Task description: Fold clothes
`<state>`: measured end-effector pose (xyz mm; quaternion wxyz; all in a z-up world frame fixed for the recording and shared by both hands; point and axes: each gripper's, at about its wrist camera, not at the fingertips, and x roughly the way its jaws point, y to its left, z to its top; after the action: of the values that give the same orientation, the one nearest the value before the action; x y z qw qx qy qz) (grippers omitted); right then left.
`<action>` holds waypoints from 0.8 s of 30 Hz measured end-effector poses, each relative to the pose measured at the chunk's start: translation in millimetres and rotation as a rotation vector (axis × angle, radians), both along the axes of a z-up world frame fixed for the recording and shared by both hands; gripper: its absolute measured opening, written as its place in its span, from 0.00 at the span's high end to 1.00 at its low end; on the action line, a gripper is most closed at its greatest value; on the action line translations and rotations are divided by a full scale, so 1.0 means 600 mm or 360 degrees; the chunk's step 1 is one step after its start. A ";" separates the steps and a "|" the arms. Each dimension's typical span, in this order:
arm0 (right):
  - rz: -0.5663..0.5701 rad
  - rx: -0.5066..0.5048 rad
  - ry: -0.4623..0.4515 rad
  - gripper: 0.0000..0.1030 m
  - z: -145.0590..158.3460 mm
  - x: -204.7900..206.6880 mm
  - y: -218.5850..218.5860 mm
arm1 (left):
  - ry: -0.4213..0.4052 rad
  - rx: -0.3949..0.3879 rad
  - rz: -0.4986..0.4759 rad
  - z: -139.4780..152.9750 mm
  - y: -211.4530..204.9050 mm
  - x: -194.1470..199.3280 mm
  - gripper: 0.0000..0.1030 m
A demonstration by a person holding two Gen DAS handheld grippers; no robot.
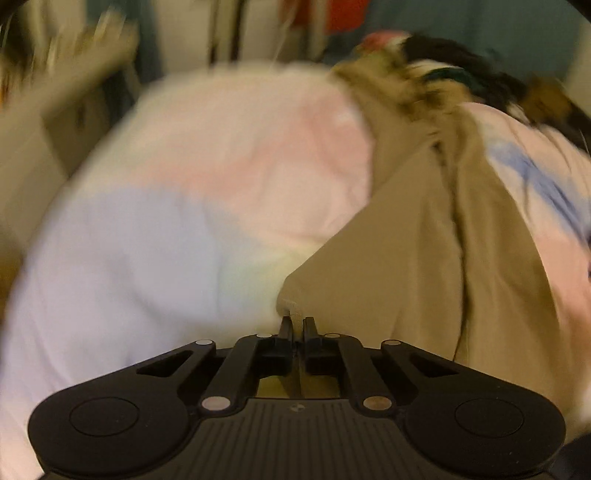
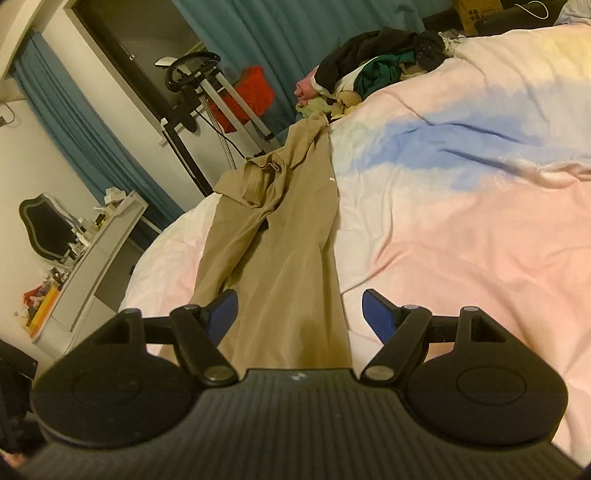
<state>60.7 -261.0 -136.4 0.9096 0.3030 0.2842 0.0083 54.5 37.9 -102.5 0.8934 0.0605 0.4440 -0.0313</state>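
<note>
Tan garment (image 2: 273,236), long and rumpled on the pastel bedspread (image 2: 461,206), corner pinched in left gripper (image 1: 297,325); right gripper (image 2: 299,314) spread wide.

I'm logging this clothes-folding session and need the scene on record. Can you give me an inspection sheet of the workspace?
Surface: bed with a pastel pink, blue and yellow duvet, wrinkled.
Job's things: tan garment spread lengthwise on the duvet.
Clutter: pile of unfolded clothes at the far end of the bed.
Grippers: left gripper shut on a corner of the tan garment; right gripper open above the garment's near end.
Cables: white cable near a cardboard box behind the bed.
Surroundings: teal curtains, exercise machine, cluttered white dresser. Left view is motion-blurred.
</note>
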 end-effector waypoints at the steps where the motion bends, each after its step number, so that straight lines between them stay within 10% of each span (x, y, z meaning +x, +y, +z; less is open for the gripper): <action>1: 0.0002 0.0003 -0.0001 0.26 0.000 0.000 0.000 | -0.0084 0.0085 -0.0078 0.007 -0.020 -0.019 0.96; 8: 0.0024 0.0003 0.0000 0.26 0.003 0.002 0.008 | -0.0435 0.0386 -0.0649 0.027 -0.137 -0.146 0.97; 17: 0.0020 -0.0039 0.0005 0.26 0.004 0.004 0.013 | -0.0109 0.0173 -0.0882 -0.019 -0.167 -0.129 0.96; 20: 0.0021 -0.0068 -0.0015 0.26 0.009 0.002 0.015 | 0.0000 -0.0008 -0.0841 -0.026 -0.156 -0.106 0.81; 22: 0.0021 -0.0092 -0.0033 0.26 0.012 -0.001 0.016 | 0.0018 -0.0129 -0.0769 -0.018 -0.140 -0.095 0.40; 24: 0.0023 -0.0110 -0.0059 0.26 0.016 -0.004 0.018 | -0.0033 -0.0213 -0.0689 0.003 -0.121 -0.088 0.28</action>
<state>58.5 -250.4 -126.6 0.9245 0.2692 0.2696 0.0107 2.0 -34.5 -100.4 0.8724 0.0951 0.4085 -0.2511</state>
